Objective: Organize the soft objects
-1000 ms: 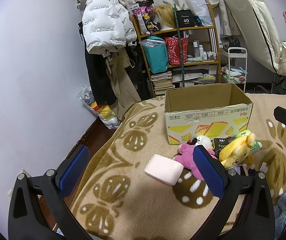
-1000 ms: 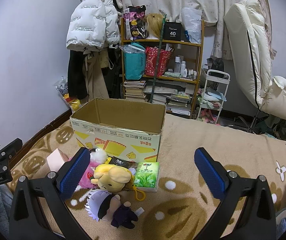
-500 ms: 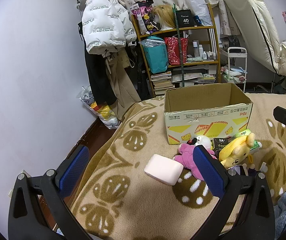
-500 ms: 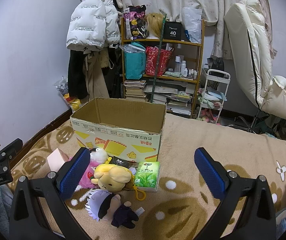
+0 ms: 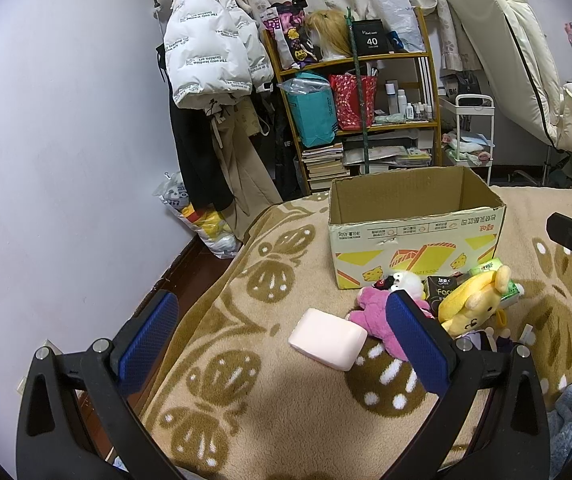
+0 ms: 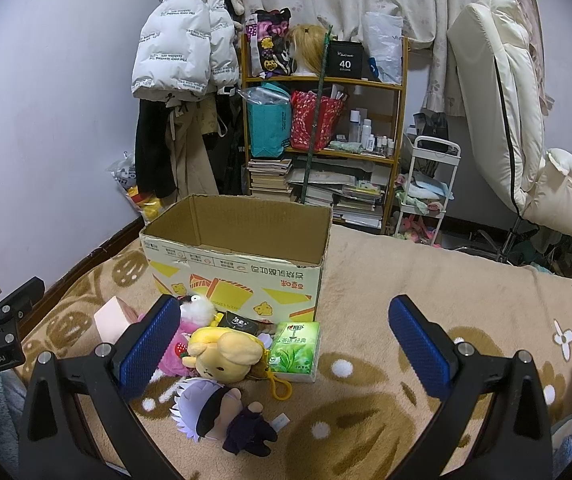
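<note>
An open cardboard box [image 5: 414,236] [image 6: 237,268] stands on the patterned blanket [image 5: 269,380]. In front of it lie a pink soft block [image 5: 328,339] [image 6: 111,319], a pink plush [image 5: 372,314] [image 6: 177,350], a yellow plush [image 5: 472,300] [image 6: 223,354], a white-haired doll [image 6: 217,412], a green tissue pack [image 6: 296,346] and a black packet [image 6: 239,323]. My left gripper [image 5: 281,336] is open, just short of the pink block. My right gripper [image 6: 281,346] is open too, hovering over the doll and the tissue pack. Neither holds anything.
A shelf [image 6: 326,128] with bags, books and bottles stands behind the bed, with coats [image 5: 209,64] hanging to its left. A white cart [image 6: 426,188] and a cream chair [image 6: 526,128] are at the right. The blanket's left edge drops to the floor [image 5: 201,264].
</note>
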